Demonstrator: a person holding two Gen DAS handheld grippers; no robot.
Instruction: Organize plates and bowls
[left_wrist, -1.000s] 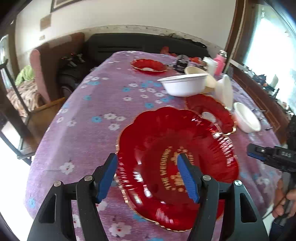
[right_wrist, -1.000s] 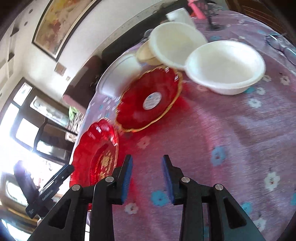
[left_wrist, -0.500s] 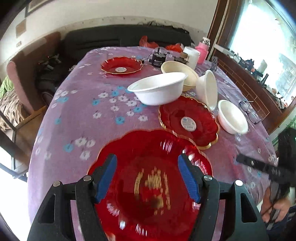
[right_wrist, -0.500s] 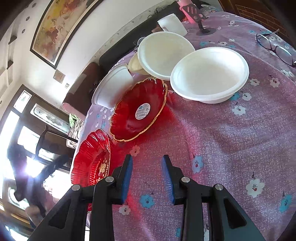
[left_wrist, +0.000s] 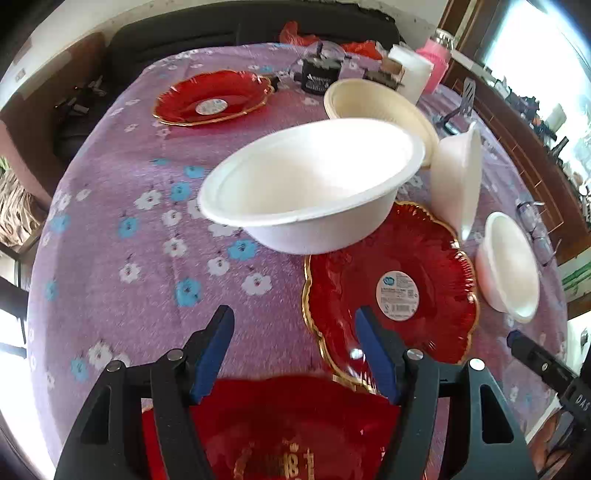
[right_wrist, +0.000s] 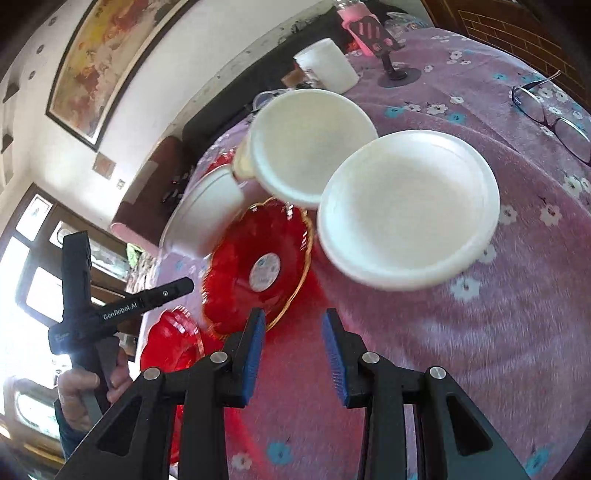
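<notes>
Hovering: left gripper (left_wrist: 293, 349) fingers apart, empty, over table (left_wrist: 122, 236); right gripper (right_wrist: 293, 356) same. Red plate (left_wrist: 391, 284) looks thin, stiff, slippery; pinch near scalloped rim.

The left tool (left_wrist: 295, 354) hangs spread wide above the purple flowered surface (left_wrist: 122, 236), gripping nothing. Below it lies a red plate with gold lettering (left_wrist: 288, 432). Just right of the tool sits a gold-rimmed red plate (left_wrist: 391, 284), with a large white bowl (left_wrist: 310, 184) overlapping that plate's far edge.
</notes>
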